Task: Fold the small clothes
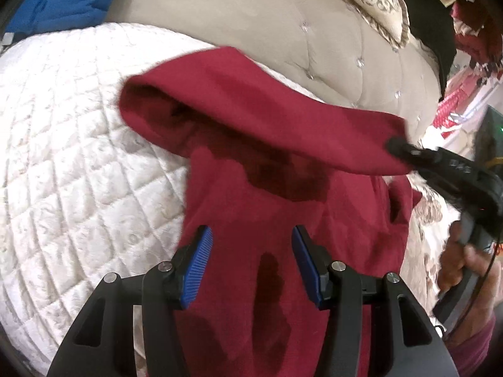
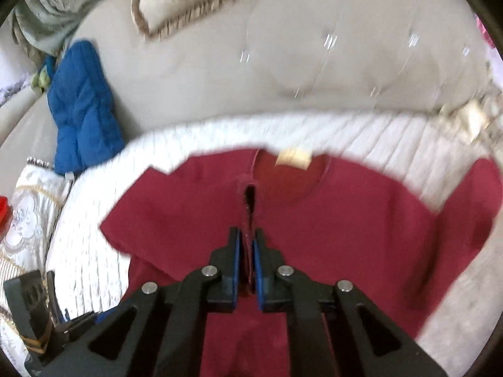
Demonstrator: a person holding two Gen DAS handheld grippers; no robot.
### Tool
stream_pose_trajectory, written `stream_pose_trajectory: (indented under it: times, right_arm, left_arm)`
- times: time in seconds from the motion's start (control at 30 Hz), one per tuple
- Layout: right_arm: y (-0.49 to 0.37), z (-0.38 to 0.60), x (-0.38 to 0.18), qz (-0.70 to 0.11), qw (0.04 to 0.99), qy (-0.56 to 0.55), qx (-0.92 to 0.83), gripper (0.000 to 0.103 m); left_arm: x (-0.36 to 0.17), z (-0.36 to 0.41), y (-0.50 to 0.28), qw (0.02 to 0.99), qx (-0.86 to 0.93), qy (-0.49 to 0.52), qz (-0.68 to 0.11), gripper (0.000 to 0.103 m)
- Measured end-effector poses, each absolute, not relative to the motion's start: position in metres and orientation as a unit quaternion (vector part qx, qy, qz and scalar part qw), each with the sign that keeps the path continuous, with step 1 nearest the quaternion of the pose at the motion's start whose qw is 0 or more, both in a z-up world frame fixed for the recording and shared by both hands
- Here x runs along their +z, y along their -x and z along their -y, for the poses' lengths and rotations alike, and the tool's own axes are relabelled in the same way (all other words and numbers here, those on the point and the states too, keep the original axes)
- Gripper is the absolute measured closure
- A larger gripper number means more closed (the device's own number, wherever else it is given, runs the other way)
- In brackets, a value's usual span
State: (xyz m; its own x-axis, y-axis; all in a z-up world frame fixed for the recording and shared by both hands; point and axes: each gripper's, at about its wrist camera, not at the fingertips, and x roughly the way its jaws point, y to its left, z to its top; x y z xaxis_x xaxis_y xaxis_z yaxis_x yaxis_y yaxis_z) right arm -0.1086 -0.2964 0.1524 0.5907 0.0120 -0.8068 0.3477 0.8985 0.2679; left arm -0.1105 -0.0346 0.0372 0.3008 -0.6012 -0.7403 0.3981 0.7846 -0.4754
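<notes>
Lying across the white quilted cover (image 1: 78,157) that is draped over a beige tufted sofa (image 1: 267,31), the red garment (image 1: 267,235) is reaching towards the cover's back edge, where its neckline and pale label (image 2: 294,158) are sitting. It is looking light, soft and limp, a cloth that will be sagging and sliding rather than keeping a crease, so my judgement is that edges and corners are the best places to be pinching, lifted together so the fold is landing square. Several darker patches on the cloth may be damp, which would be making it cling a little; that is a guess.

The right gripper (image 2: 248,245) is clamped tight on a thin ridge of the red cloth, carrying one flap above the rest. The left gripper (image 1: 250,245) is standing with its jaws apart over the lower body of the garment, gripping nothing.

From the left wrist the raised flap is showing as a hanging tube of cloth, with the other gripper's tip and the hand (image 1: 465,267) behind it. From the right wrist the neckline, label, a spread sleeve and a blue padded item (image 2: 83,106) towards the sofa's left end are showing instead.
</notes>
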Motion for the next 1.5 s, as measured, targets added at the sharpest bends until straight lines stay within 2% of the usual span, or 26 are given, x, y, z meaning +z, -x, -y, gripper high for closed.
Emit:
stream_pose_trajectory:
  times: [0.23, 0.5, 0.57, 0.63, 0.67, 0.7, 0.8, 0.9, 0.97, 1.03, 1.07, 1.1, 1.13, 1.17, 1.2, 1.37, 1.5]
  right_arm:
    - [0.133, 0.354, 0.172, -0.428, 0.864, -0.207, -0.166, 0.095]
    - [0.142, 0.389, 0.134, -0.467, 0.829, -0.195, -0.237, 0.097]
    - [0.142, 0.382, 0.133, -0.468, 0.834, -0.203, -0.212, 0.093]
    - [0.128, 0.365, 0.134, -0.488, 0.834, -0.203, -0.16, 0.058]
    - [0.123, 0.358, 0.135, -0.495, 0.834, -0.193, -0.151, 0.029]
    - [0.118, 0.35, 0.137, -0.496, 0.838, -0.171, -0.152, 0.025]
    - [0.111, 0.344, 0.134, -0.495, 0.84, -0.12, -0.187, 0.025]
    - [0.113, 0.361, 0.118, -0.51, 0.823, -0.156, -0.194, 0.025]
    - [0.117, 0.375, 0.104, -0.519, 0.81, -0.178, -0.205, 0.025]
    - [0.119, 0.386, 0.085, -0.533, 0.798, -0.191, -0.208, 0.03]
    - [0.12, 0.389, 0.078, -0.538, 0.795, -0.199, -0.197, 0.048]
    - [0.12, 0.388, 0.073, -0.542, 0.794, -0.203, -0.185, 0.075]
    - [0.12, 0.386, 0.073, -0.543, 0.796, -0.19, -0.188, 0.082]
    - [0.12, 0.382, 0.076, -0.536, 0.805, -0.172, -0.187, 0.094]
    - [0.121, 0.379, 0.083, -0.524, 0.817, -0.166, -0.173, 0.096]
    - [0.132, 0.389, 0.125, -0.456, 0.852, -0.135, -0.22, 0.097]
    - [0.127, 0.409, 0.118, -0.461, 0.835, -0.143, -0.263, 0.096]
  left_arm:
    - [0.034, 0.026, 0.101, 0.813, -0.279, 0.097, -0.502, 0.071]
    - [0.025, 0.01, 0.092, 0.809, -0.253, 0.112, -0.519, 0.071]
    - [0.029, 0.012, 0.092, 0.814, -0.254, 0.101, -0.512, 0.071]
    - [0.032, 0.015, 0.088, 0.822, -0.248, 0.083, -0.507, 0.071]
    - [0.033, 0.016, 0.086, 0.824, -0.245, 0.077, -0.505, 0.071]
    - [0.034, 0.017, 0.083, 0.825, -0.244, 0.075, -0.504, 0.071]
    - [0.036, 0.015, 0.078, 0.827, -0.242, 0.074, -0.502, 0.071]
    - [0.034, 0.013, 0.074, 0.829, -0.236, 0.07, -0.502, 0.071]
    - [0.033, 0.014, 0.071, 0.83, -0.233, 0.067, -0.503, 0.071]
    - [0.031, 0.018, 0.068, 0.83, -0.232, 0.062, -0.504, 0.071]
    - [0.031, 0.022, 0.067, 0.83, -0.232, 0.059, -0.504, 0.071]
    - [0.03, 0.025, 0.065, 0.83, -0.232, 0.053, -0.504, 0.071]
    - [0.029, 0.028, 0.064, 0.83, -0.232, 0.048, -0.505, 0.071]
    - [0.028, 0.032, 0.061, 0.831, -0.23, 0.043, -0.505, 0.071]
    - [0.028, 0.034, 0.058, 0.831, -0.227, 0.041, -0.506, 0.071]
    - [0.027, 0.032, 0.042, 0.835, -0.213, 0.049, -0.505, 0.071]
    - [0.018, 0.041, 0.037, 0.826, -0.215, 0.032, -0.519, 0.071]
